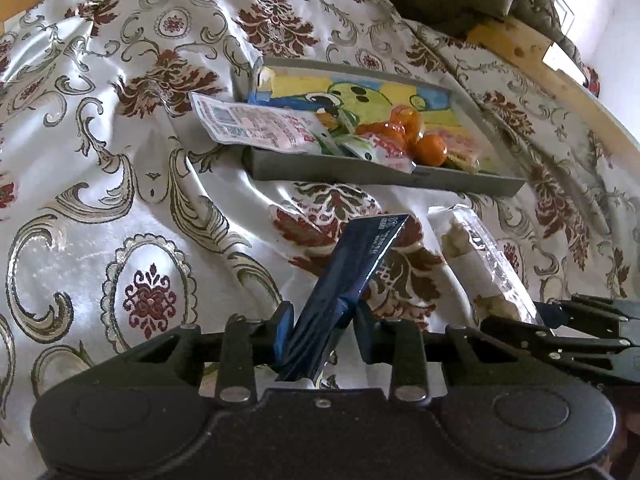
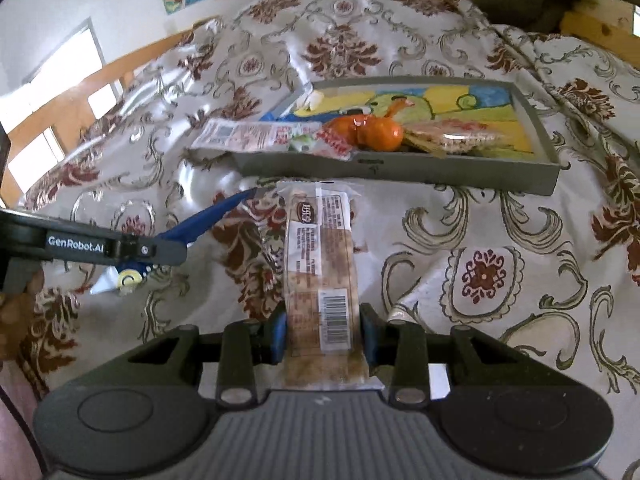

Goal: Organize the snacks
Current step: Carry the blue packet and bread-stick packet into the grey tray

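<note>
Your tray (image 2: 400, 170) has bare floor at its right end; snack packets (image 2: 256, 136) crowd the left. Open patterned cloth (image 2: 500, 240) lies before its near wall.

Black hand-held gripper (image 1: 320, 320) with blue pads, silver screws, white GenRobot.AI lettering (image 2: 75, 241)

My two wrist views look down and forward, close over the bedspread (image 1: 120, 200) — both share the tray (image 2: 400, 168).
</note>
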Motion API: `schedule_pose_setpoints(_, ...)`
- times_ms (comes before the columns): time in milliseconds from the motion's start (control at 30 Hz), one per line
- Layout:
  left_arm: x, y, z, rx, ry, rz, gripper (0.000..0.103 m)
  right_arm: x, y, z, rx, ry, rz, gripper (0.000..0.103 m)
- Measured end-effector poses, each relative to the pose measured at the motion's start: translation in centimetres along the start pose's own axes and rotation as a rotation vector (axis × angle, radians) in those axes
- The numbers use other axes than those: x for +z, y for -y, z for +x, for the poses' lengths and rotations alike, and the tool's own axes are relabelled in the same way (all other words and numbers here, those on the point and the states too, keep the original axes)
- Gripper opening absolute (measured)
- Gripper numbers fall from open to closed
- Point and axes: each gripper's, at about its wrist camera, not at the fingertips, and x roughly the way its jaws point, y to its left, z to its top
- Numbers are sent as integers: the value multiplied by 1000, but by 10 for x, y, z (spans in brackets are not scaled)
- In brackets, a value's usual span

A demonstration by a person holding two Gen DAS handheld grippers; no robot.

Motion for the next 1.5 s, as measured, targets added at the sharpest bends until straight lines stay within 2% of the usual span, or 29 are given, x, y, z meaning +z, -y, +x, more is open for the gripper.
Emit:
schedule_pose_setpoints(200, 3, 2, -10, -29, 98, -20, 34, 5, -3, -17, 3, 110, -30, 40)
schedule_pose_setpoints(333, 9, 8, -12, -33, 167, -23, 34, 12, 2, -24, 0, 173, -5, 40)
schedule_pose_setpoints(600, 52, 19, 12, -58, 284, -125, 34, 45, 33, -14, -38, 254, 90, 40)
schedule_pose_setpoints(733, 80, 34, 34, -44, 322, -113, 34, 61, 56, -6, -63, 287, 142, 40)
schedule_pose_setpoints(933, 111, 27, 56, 12, 335, -137, 34, 95, 78, 20, -53, 310, 217, 40)
schedule_pose_setpoints(1133, 123, 2, 68, 59, 317, -163, 34, 127, 73, 52, -75, 303, 162, 40)
schedule_pose_setpoints(1233, 125, -4, 75, 73, 299, -168, 34, 134, 75, 65, -113, 279, 145, 40)
schedule_pose_setpoints(1500, 131, 2, 90, 82, 271, -123, 34, 138, 82, 89, -146, 222, 134, 40)
